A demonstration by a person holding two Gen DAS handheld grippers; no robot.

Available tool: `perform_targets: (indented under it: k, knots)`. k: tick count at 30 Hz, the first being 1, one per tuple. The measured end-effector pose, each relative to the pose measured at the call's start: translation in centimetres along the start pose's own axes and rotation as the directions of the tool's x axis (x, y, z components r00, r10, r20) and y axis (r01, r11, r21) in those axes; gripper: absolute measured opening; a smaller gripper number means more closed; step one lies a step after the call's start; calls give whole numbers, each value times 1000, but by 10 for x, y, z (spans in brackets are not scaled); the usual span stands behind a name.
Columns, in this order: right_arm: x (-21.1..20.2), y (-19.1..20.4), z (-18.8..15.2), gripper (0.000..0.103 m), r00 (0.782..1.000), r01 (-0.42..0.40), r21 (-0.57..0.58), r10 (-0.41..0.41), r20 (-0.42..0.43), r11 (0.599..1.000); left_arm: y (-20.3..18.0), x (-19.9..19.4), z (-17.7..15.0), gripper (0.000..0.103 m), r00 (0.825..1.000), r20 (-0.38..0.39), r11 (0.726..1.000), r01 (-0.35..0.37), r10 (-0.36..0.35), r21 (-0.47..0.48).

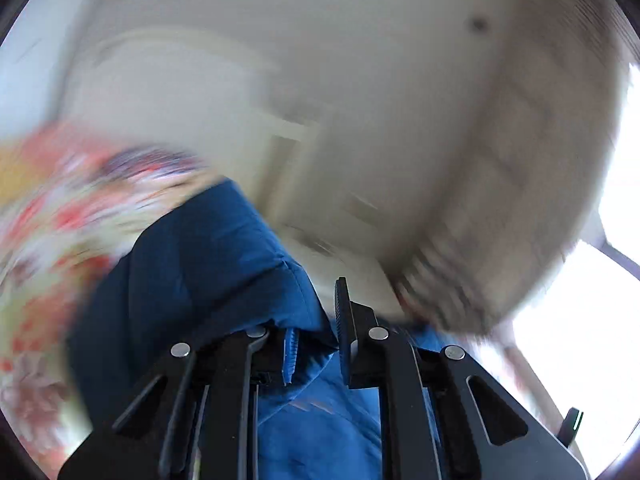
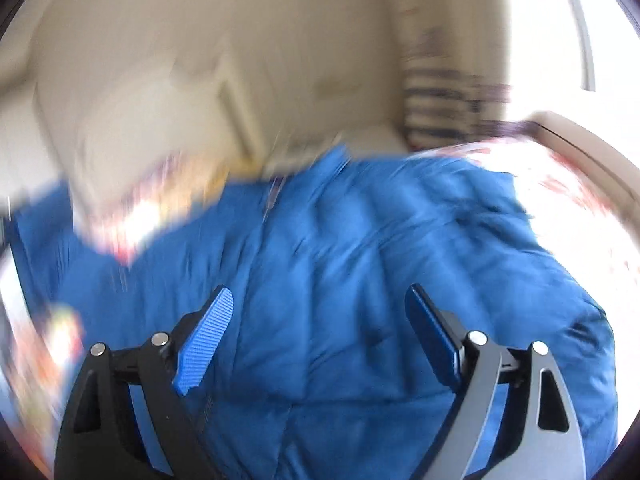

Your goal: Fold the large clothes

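Nearest in the left wrist view, the left hand-held gripper (image 1: 316, 344) has its ribbed pads clamped on a fold of the blue jacket (image 1: 208, 264), a puffy quilted garment with stitched panels. In the right wrist view the right hand-held gripper (image 2: 320, 340) stands wide, nothing between its blue ribbed pads, above the jacket (image 2: 340, 264), which lies spread and rumpled. Beyond and beside the jacket shows a flowered bedcover (image 2: 560, 184), blurred; only the left view shows the jacket lifted against the pale ceiling (image 1: 360, 40).
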State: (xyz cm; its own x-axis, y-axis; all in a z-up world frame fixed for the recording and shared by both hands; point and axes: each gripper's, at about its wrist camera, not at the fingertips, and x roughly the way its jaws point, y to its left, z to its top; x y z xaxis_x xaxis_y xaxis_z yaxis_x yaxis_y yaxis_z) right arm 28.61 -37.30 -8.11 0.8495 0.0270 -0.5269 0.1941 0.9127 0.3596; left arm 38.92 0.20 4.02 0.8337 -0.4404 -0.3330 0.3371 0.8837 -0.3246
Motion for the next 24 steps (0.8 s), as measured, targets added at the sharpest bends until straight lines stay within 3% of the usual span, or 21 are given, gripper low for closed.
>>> perform_targets:
  k: [2,3,5,6,7,9,12,13,14,16,18,20,21,22,23,24]
  knots:
    - [-11,-23,5,87,998,1,119,-8,65,993,-77,30,-35,12,978,-186,967,137,-97,215]
    - [-16,-35,6,87,996,-4,180,-13,91,984,-110,49,-63,12,953,-294,931,173,-76,321]
    - [-23,-53,6,88,991,-6,263,-28,127,965,-145,75,-112,13,923,-383,864,163,37,476]
    - [-25,-58,6,88,990,-9,292,-33,139,956,-158,98,-149,15,885,-446,818,156,133,553]
    - [-24,-62,5,88,991,-14,310,-29,134,951,-160,109,-170,18,865,-470,800,152,178,581]
    - [-21,-64,4,88,992,-13,326,-27,119,945,-162,106,-185,18,892,-401,768,104,209,632]
    - [-18,-61,6,88,994,-7,305,-26,105,952,-152,101,-176,22,879,-451,817,143,155,559]
    - [-18,-62,7,88,995,-5,301,-26,101,954,-150,97,-177,23,877,-457,815,152,150,559]
    - [-17,-62,6,88,995,-6,297,-23,93,955,-158,87,-184,23,878,-451,800,151,161,580]
    - [-18,-65,6,88,996,-9,305,-20,91,952,-167,69,-187,23,903,-389,746,132,181,653]
    - [-18,-69,6,88,996,-14,323,-15,89,946,-176,44,-189,25,931,-343,728,152,120,669]
    - [-16,-70,6,88,996,-16,332,-14,85,943,-179,29,-190,31,936,-333,714,159,110,682]
    - [-16,-70,5,88,996,-16,331,-13,85,944,-176,15,-185,32,949,-305,726,158,75,669]
    - [-16,-69,5,88,996,-15,325,-13,83,946,-169,6,-175,32,960,-278,762,150,41,630]
    - [-16,-68,5,88,997,-14,319,-13,82,948,-154,-4,-159,33,969,-246,828,143,-6,542]
    - [-16,-65,5,88,997,-10,308,-15,80,951,-126,-14,-138,37,979,-197,915,125,-51,384]
